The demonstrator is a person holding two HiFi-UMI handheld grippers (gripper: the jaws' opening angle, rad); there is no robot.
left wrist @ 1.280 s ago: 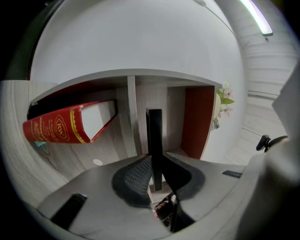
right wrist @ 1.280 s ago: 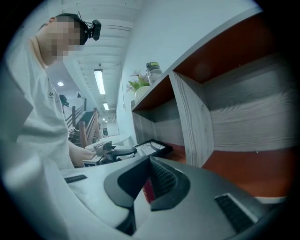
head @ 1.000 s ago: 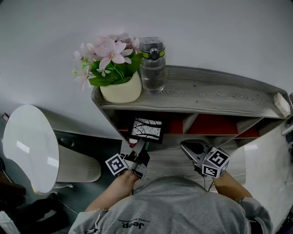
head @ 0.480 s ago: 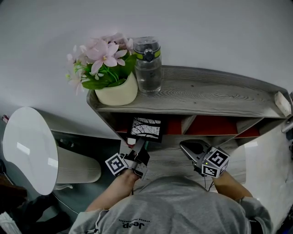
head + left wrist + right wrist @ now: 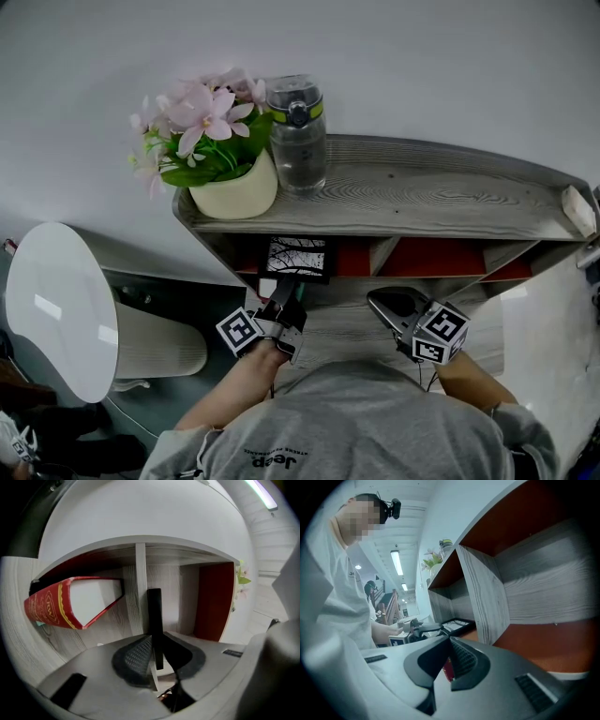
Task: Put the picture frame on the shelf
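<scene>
Head view, frame: your left gripper (image 5: 292, 287) holds the picture frame (image 5: 298, 258) by its near edge, at the mouth of the lower left compartment of the shelf (image 5: 422, 197), under the top board.
Head view, right gripper: the right gripper (image 5: 380, 302) waits in front of the next compartment, well apart from the frame, so use it only if the frame tips.
Head view, surroundings: a flower pot (image 5: 234, 192) and a water bottle (image 5: 298, 136) stand on the top board, clear of your path.
Left gripper view, grip: both pads sit on the frame's thin black edge (image 5: 154, 620), though the jaws have just eased open a little, so do not let go until the frame rests on the board.
Left gripper view, obstacles: a red box (image 5: 51, 604) lies in the same compartment and a grey divider (image 5: 140, 588) stands just behind the frame, so keep the frame between them.
Right gripper view, jaws: these jaws are closed together and hold nothing.
Right gripper view, frame: you cannot tell from here whether the frame (image 5: 457, 624) touches the compartment floor, so lower it slowly.
</scene>
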